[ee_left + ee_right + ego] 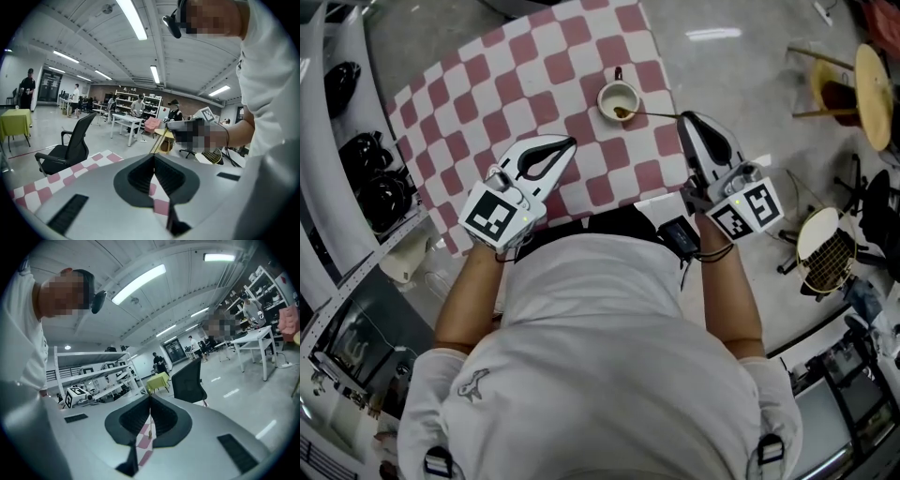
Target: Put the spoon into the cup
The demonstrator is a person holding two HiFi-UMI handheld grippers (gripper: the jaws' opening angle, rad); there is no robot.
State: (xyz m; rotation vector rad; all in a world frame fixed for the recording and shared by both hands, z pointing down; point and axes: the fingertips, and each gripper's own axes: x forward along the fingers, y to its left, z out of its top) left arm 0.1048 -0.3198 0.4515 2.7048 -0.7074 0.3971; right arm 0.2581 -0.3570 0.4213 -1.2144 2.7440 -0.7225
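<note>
Spoon (pixel 652 115): bowl end inside the cup (pixel 617 97), near the tabletop's (pixel 487 103) right edge.
Right gripper (pixel 682 118): jaws clamped on the handle.
Left gripper (pixel 571 142): jaws together, empty.
Remaining: probably only letting go.

Checked table (pixel 450 131): open cloth lies left of and beyond the cup (pixel 618 97). The spoon (pixel 652 115) bridges the cup's mouth and the right gripper (pixel 683 118), barring the cup's right side; the left gripper (pixel 570 143) sits over the near cloth, well apart from the cup
</note>
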